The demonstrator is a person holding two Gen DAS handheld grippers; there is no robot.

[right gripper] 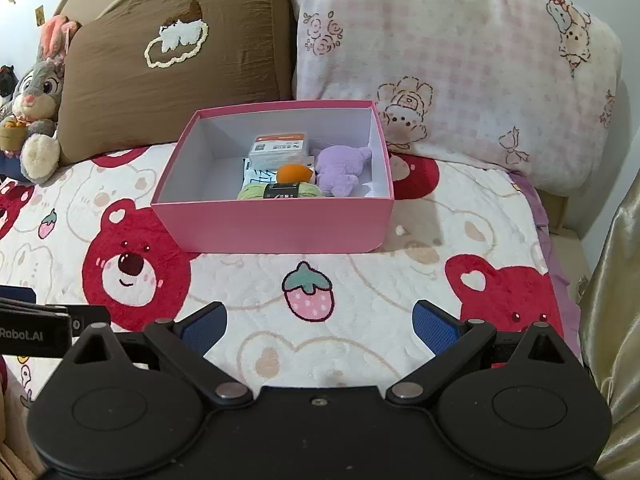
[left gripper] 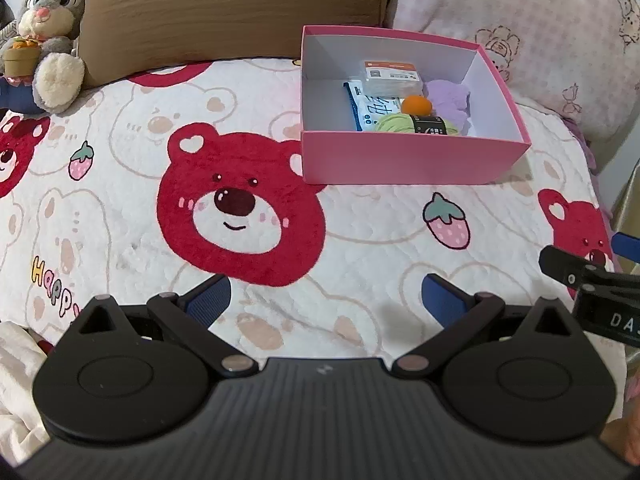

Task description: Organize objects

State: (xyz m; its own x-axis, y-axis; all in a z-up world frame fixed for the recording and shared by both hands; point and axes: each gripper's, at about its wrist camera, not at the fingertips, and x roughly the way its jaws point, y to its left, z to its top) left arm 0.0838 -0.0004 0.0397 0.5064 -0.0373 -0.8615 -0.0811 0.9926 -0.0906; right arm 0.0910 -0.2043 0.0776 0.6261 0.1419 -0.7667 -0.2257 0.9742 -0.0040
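A pink box (left gripper: 400, 156) (right gripper: 276, 224) stands on the bear-print blanket near the pillows. Inside it lie a clear card case (left gripper: 392, 76) (right gripper: 280, 146), a blue-and-white packet (left gripper: 368, 110) (right gripper: 256, 174), an orange ball (left gripper: 417, 105) (right gripper: 294, 173), a green yarn skein with a black band (left gripper: 416, 125) (right gripper: 280, 191) and a purple plush (left gripper: 450, 102) (right gripper: 340, 170). My left gripper (left gripper: 326, 300) is open and empty, low over the blanket in front of the box. My right gripper (right gripper: 320, 326) is open and empty, also short of the box.
A brown pillow (left gripper: 232, 16) (right gripper: 172, 64) and a pink checked pillow (left gripper: 520, 20) (right gripper: 460, 68) lean behind the box. A grey rabbit plush (left gripper: 52, 36) (right gripper: 36, 112) sits at far left. The bed edge and a gold curtain (right gripper: 612, 300) are on the right.
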